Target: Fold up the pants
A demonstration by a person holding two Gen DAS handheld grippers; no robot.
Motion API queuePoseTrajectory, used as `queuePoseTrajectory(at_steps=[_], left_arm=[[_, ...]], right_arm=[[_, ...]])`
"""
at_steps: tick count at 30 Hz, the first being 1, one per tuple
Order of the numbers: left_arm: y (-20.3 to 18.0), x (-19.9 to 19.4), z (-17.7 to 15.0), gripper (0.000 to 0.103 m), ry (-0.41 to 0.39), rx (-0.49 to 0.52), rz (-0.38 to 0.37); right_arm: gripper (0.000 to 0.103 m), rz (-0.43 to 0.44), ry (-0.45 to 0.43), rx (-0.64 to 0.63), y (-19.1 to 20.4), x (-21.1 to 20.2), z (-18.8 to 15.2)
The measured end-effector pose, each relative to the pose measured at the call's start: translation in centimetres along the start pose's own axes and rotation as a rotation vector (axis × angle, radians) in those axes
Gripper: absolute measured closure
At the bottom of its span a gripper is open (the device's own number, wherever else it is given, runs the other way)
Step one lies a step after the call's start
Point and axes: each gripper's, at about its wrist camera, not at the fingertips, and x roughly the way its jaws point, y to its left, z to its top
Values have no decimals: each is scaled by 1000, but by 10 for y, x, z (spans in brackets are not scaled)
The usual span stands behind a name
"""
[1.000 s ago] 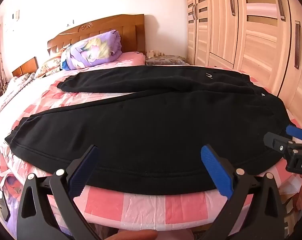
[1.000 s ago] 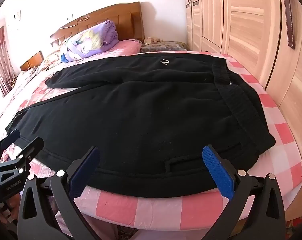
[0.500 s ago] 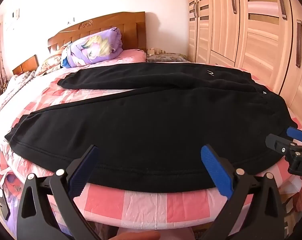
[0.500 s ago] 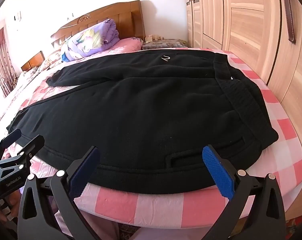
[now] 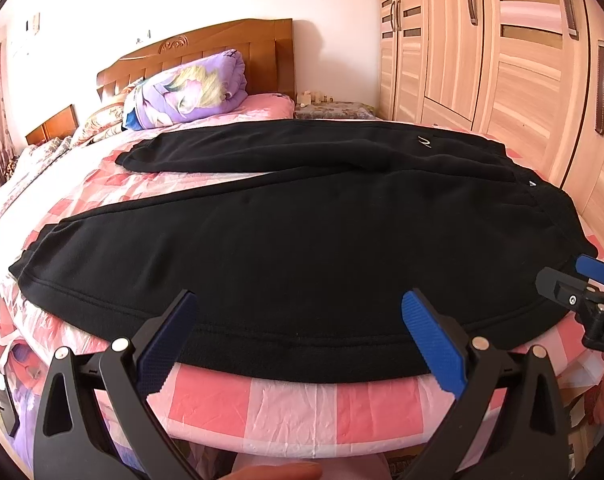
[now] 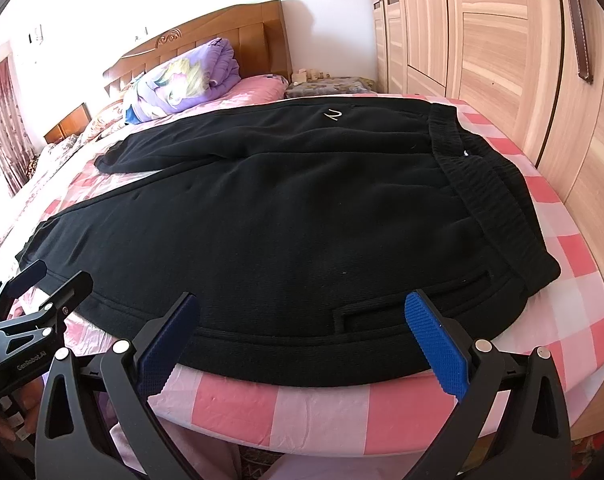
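1. Black sweatpants (image 5: pixel 302 248) lie spread flat on the bed (image 5: pixel 294 404), waistband (image 6: pixel 498 200) to the right, legs apart.
2. Left tongs (image 5: pixel 302 344) and right tongs (image 6: pixel 302 344): both agape, holding nothing, poised just short of the near hem.
3. Step judged: approach, before the first fold.
4. Next move calls for pinching the near edge at both points.

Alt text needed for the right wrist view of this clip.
Black pants lie spread flat on a pink checked bed, waistband toward the wardrobe. The open right gripper hovers at the near hem, touching nothing; the left gripper shows at the left edge.
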Motion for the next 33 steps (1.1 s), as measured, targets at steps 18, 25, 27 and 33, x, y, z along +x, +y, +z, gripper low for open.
queuePoseTrajectory(at_steps=[18, 25, 27, 33], left_arm=[[-2, 1, -3, 1, 17, 21, -13], [-4, 2, -3, 1, 18, 26, -22], [-4, 2, -3, 1, 20, 22, -25], [-3, 4, -4, 1, 24, 17, -29]], right_arm=[[4, 8, -4, 7, 2, 0, -3], [4, 5, -1, 12, 1, 1, -4], [4, 7, 3, 17, -2, 1, -2], [4, 8, 4, 24, -4, 1, -2]])
